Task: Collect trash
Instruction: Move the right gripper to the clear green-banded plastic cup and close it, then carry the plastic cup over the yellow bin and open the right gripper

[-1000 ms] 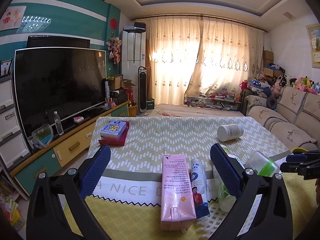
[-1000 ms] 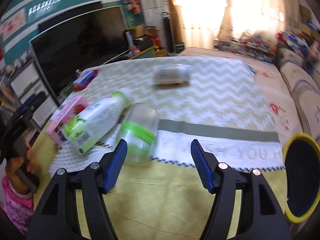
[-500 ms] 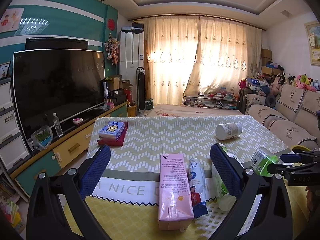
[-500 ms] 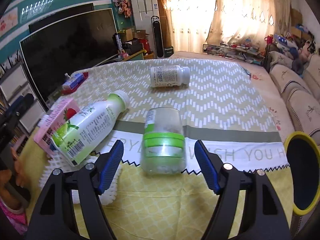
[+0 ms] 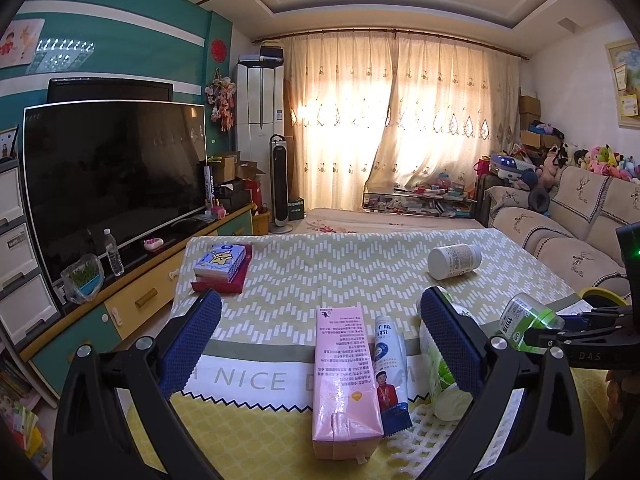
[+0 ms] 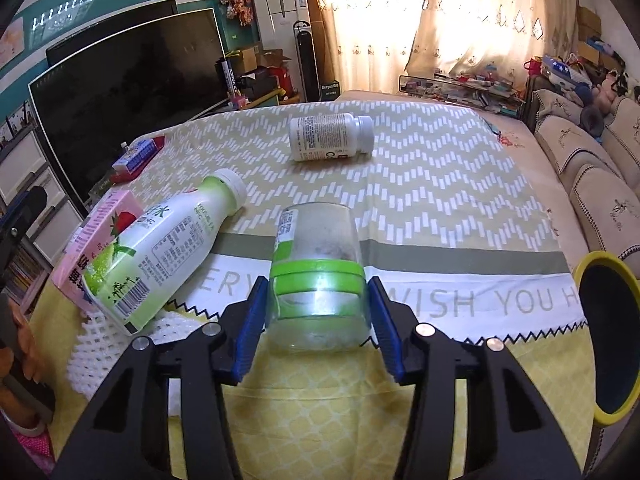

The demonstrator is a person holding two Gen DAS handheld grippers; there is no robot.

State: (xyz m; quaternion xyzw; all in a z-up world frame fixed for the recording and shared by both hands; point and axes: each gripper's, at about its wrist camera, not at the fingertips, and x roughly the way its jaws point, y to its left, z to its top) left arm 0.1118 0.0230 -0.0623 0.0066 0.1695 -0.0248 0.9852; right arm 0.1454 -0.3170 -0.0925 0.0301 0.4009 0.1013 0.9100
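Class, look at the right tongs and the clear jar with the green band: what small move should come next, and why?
Probably close the right tongs. The clear plastic jar with the green band lies on its side on the yellow patterned tablecloth, already between the two blue pads, which flank its banded end but do not look clamped yet. Closing would secure it before lifting toward the yellow-rimmed bin.
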